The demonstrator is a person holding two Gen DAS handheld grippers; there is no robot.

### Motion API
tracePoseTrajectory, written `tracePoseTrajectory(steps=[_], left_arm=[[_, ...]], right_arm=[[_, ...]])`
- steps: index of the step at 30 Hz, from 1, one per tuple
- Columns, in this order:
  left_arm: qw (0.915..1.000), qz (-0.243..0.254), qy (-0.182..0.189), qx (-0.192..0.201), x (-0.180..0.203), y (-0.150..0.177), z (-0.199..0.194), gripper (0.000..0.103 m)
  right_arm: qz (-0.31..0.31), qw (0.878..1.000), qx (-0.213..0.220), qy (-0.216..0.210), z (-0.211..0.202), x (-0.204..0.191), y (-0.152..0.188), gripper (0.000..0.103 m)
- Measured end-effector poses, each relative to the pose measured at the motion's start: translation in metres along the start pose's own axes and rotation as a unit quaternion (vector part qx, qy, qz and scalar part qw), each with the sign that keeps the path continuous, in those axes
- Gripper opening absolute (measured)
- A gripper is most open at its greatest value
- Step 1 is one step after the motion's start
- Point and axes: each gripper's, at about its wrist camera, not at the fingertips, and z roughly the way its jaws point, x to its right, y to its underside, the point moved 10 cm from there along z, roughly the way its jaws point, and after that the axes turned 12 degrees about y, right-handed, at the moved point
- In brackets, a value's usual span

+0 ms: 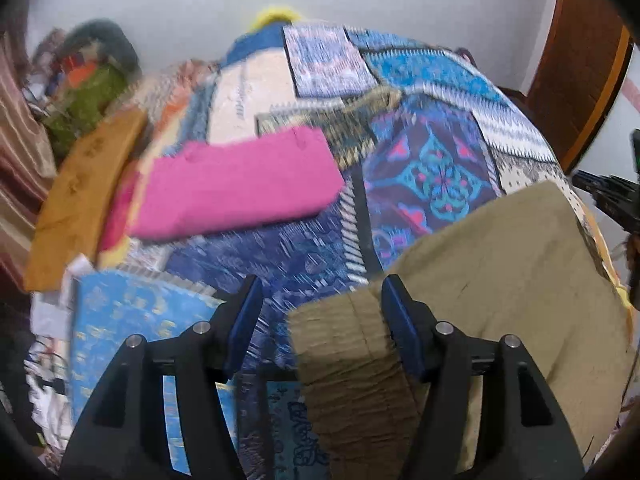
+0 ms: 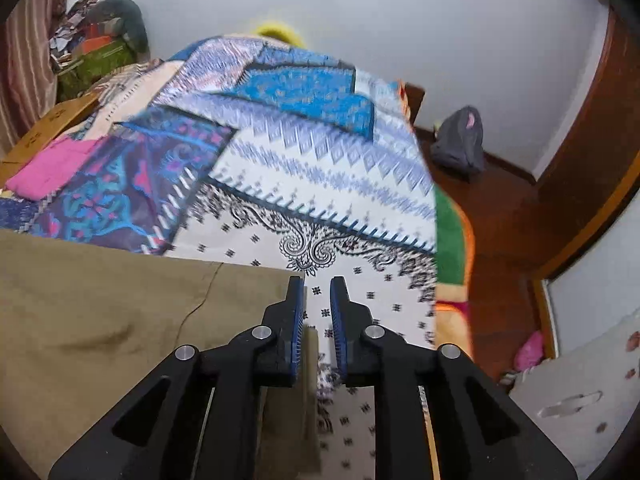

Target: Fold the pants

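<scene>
The olive-tan pants [image 1: 500,264] lie folded on the patterned bedspread [image 1: 432,160]. My left gripper [image 1: 320,300] is open, its jaws wide apart over the pants' elastic waistband [image 1: 344,344], which lies between them against the right finger. In the right wrist view the pants [image 2: 100,320] fill the lower left. My right gripper [image 2: 316,300] is open with a narrow gap, at the pants' right edge; a strip of the fabric [image 2: 310,360] lies between the fingers, not pinched.
A folded pink garment [image 1: 240,188] lies on the bed to the left, also in the right wrist view [image 2: 48,168]. A wooden board [image 1: 80,196] runs along the bed's left side. A grey bag [image 2: 456,144] sits on the wooden floor at right.
</scene>
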Motion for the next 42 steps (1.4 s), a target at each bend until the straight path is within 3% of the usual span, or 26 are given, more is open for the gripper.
tracePoseTrajectory(steps=[2,6,13,19,22,32,38,42], left_arm=[[0.9998,0.011,-0.003,0.018,0.007,-0.007,-0.014,0.063],[0.9982,0.02,0.055,0.014,0.041,-0.004,-0.023,0.063],[0.9937,0.056,0.095,-0.023,0.095,0.037,-0.011,0.063],[0.9945,0.052,0.085,-0.033,0.091,0.066,-0.012,0.063],[0.9964,0.05,0.061,-0.029,0.078,0.075,-0.025,0.063],[0.9973,-0.001,0.072,-0.013,0.042,0.11,-0.074,0.069],[0.9985,0.008,0.052,0.014,0.043,0.11,-0.104,0.07],[0.9958,-0.02,0.088,0.017,0.046,0.116,-0.116,0.078]], right_arm=[[0.004,1.0,0.007,-0.03,-0.02,-0.009,0.0,0.02],[0.004,0.996,0.015,-0.089,-0.051,-0.04,0.007,0.034],[-0.009,0.988,-0.016,-0.156,-0.077,-0.093,0.053,0.036],[0.012,0.988,-0.044,-0.146,-0.085,-0.085,0.096,0.038],[0.028,0.989,-0.05,-0.134,-0.093,-0.067,0.111,0.038],[0.036,0.992,-0.083,-0.088,-0.118,-0.036,0.157,0.04],[0.045,0.995,-0.041,-0.078,-0.146,-0.027,0.139,0.04],[0.039,0.996,0.005,-0.084,-0.168,-0.038,0.115,0.04]])
